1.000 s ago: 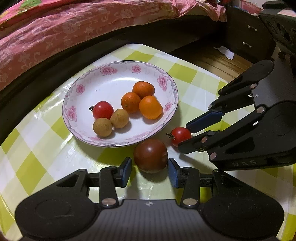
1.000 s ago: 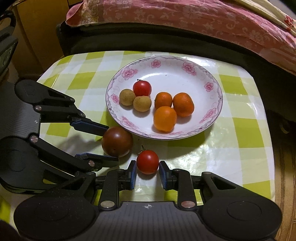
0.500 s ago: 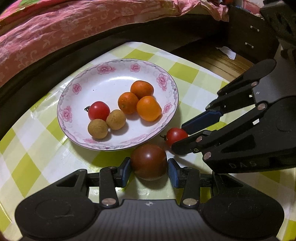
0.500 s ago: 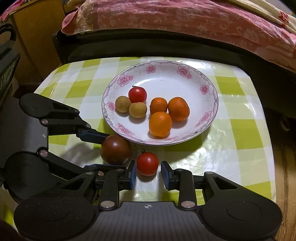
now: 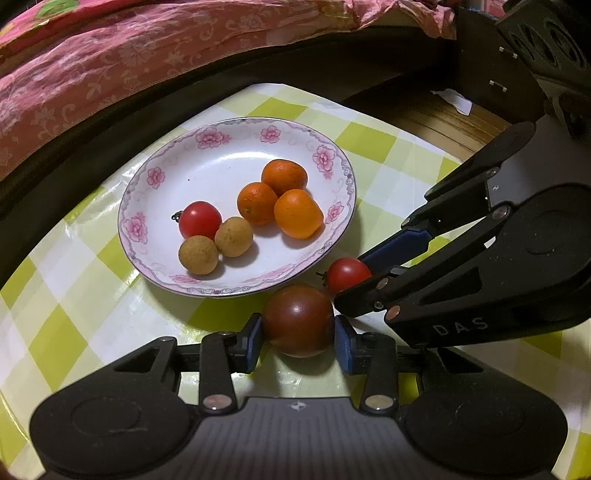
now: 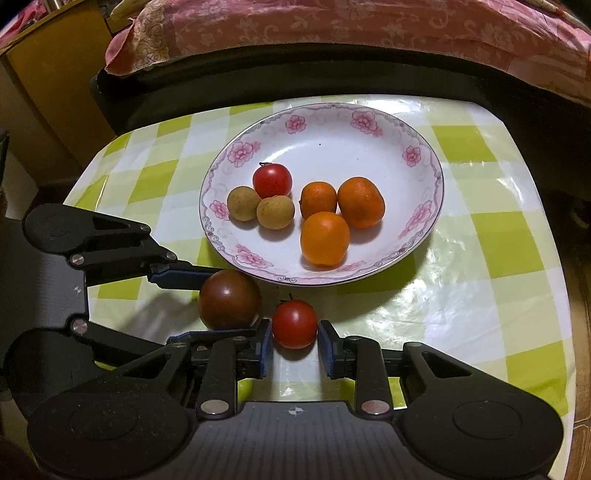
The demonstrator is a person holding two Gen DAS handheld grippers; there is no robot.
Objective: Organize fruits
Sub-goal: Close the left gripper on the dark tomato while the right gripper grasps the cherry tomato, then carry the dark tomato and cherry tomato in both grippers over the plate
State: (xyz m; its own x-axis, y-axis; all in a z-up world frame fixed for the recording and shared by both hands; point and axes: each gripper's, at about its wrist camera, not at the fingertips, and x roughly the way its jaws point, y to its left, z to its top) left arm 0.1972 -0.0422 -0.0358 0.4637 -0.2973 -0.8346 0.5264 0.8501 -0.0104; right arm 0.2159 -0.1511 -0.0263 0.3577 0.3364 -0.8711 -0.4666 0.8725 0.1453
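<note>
A white floral plate [image 5: 229,158] [image 6: 332,147] holds three oranges [image 5: 297,213] [image 6: 325,238], two brown longans [image 5: 198,254] [image 6: 275,212] and a cherry tomato [image 5: 200,219] [image 6: 272,180]. My left gripper [image 5: 298,334] is shut on a dark brown-red tomato [image 5: 298,319] [image 6: 229,299] in front of the plate, pads touching both sides. My right gripper [image 6: 294,341] is shut on a small red cherry tomato [image 6: 294,323] [image 5: 347,274] beside it. Both fruits sit at the tablecloth. Each gripper shows in the other's view, the right [image 5: 461,273] and the left [image 6: 110,280].
The small table has a green-and-white checked cloth [image 5: 74,332] [image 6: 480,295]. A bed with a pink floral cover [image 5: 147,55] [image 6: 369,26] runs behind it. A dark cabinet [image 5: 491,62] stands at the far right, a wooden one [image 6: 48,92] at the left.
Both grippers moved forward and closed: the left jaws now touch the dark tomato, the right jaws now touch the cherry tomato. The plate and its fruit have not moved.
</note>
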